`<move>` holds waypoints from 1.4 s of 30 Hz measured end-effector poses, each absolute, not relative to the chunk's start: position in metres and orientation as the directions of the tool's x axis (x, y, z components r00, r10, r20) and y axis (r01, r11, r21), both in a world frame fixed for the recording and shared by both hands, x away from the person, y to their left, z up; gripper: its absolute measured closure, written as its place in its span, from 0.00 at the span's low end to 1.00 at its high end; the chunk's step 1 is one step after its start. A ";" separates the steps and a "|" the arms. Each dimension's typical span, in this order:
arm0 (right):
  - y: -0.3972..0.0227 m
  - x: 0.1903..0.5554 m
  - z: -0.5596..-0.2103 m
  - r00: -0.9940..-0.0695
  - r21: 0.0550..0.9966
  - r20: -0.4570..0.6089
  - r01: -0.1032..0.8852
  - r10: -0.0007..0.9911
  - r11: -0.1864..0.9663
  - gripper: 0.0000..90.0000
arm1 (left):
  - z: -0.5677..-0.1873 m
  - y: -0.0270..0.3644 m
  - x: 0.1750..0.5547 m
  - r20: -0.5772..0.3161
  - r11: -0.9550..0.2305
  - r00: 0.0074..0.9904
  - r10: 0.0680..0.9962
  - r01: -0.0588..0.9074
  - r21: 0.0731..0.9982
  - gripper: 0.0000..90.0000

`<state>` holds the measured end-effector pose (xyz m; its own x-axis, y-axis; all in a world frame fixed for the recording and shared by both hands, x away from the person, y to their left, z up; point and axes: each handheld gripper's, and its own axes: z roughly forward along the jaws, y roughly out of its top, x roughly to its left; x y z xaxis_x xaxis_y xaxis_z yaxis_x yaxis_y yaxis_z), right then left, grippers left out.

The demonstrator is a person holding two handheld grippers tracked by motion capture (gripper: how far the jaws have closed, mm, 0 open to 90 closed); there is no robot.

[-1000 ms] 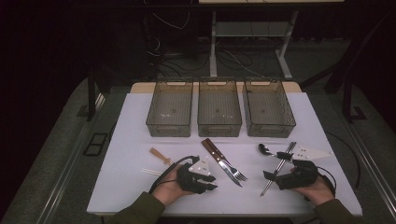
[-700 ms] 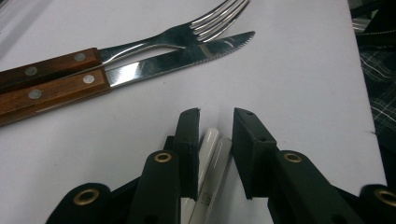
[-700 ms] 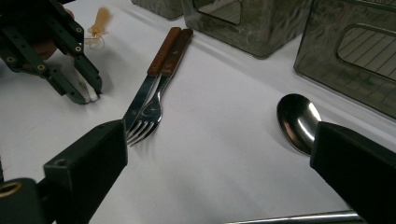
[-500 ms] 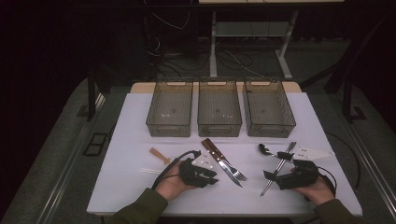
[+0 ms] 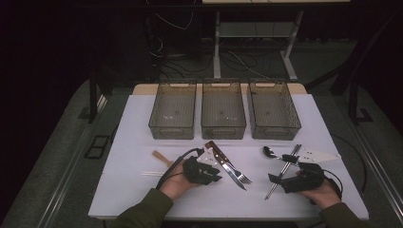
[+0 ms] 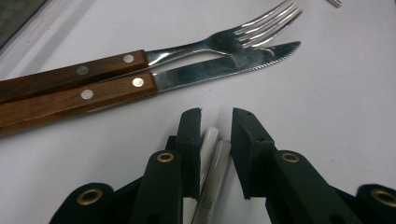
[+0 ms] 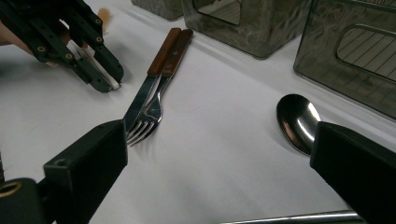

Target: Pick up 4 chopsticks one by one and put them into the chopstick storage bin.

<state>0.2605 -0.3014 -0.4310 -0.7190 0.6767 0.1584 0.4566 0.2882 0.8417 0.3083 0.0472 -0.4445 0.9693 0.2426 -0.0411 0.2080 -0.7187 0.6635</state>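
Observation:
A wood-handled knife (image 5: 223, 159) and fork (image 5: 241, 177) lie side by side at mid table, also seen as knife (image 6: 224, 70) and fork (image 6: 261, 32). My left gripper (image 5: 216, 176) sits low just left of them. Its jaws (image 6: 215, 114) are shut lengthwise on a pair of white chopsticks (image 6: 210, 149), whose far ends (image 5: 151, 173) stick out behind the hand. My right gripper (image 5: 282, 168) rests at the right with its jaws wide open (image 7: 219, 140), straddling thin metal sticks (image 5: 272, 189). A steel spoon (image 7: 296, 119) lies just beyond its right jaw.
Three empty smoky plastic bins (image 5: 173, 111) (image 5: 223, 111) (image 5: 273, 111) stand in a row at the back of the white table. A small wooden utensil (image 5: 161, 157) lies left of my left hand. The left gripper (image 7: 109, 81) shows across from the right one.
My left gripper has edged slightly toward the knife and fork, still over the white chopsticks. The right hand has stayed put.

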 end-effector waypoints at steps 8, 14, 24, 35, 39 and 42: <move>-0.301 0.260 -0.431 -0.719 0.841 0.158 0.457 0.677 0.289 0.04 | -0.445 0.044 0.314 -0.039 -0.705 0.958 0.283 0.236 0.668 0.81; -0.302 0.260 -0.431 -0.719 0.842 0.159 0.457 0.677 0.288 0.04 | -0.446 0.043 0.315 -0.070 -0.674 0.945 0.319 0.278 0.685 0.79; -0.303 0.260 -0.431 -0.716 0.841 0.162 0.459 0.679 0.284 0.04 | -0.417 0.076 0.300 -0.111 -0.589 0.942 0.317 0.287 0.756 0.63; -0.302 0.260 -0.431 -0.715 0.839 0.159 0.462 0.681 0.288 0.04 | -0.416 0.180 0.294 -0.088 -0.550 0.861 0.501 0.395 0.736 0.84; -0.302 0.260 -0.431 -0.716 0.839 0.159 0.461 0.680 0.289 0.05 | -0.425 0.211 0.296 -0.082 -0.549 0.820 0.566 0.450 0.705 0.90; -0.301 0.260 -0.431 -0.714 0.839 0.160 0.462 0.681 0.288 0.05 | -0.432 0.227 0.300 -0.065 -0.553 0.786 0.614 0.488 0.675 0.96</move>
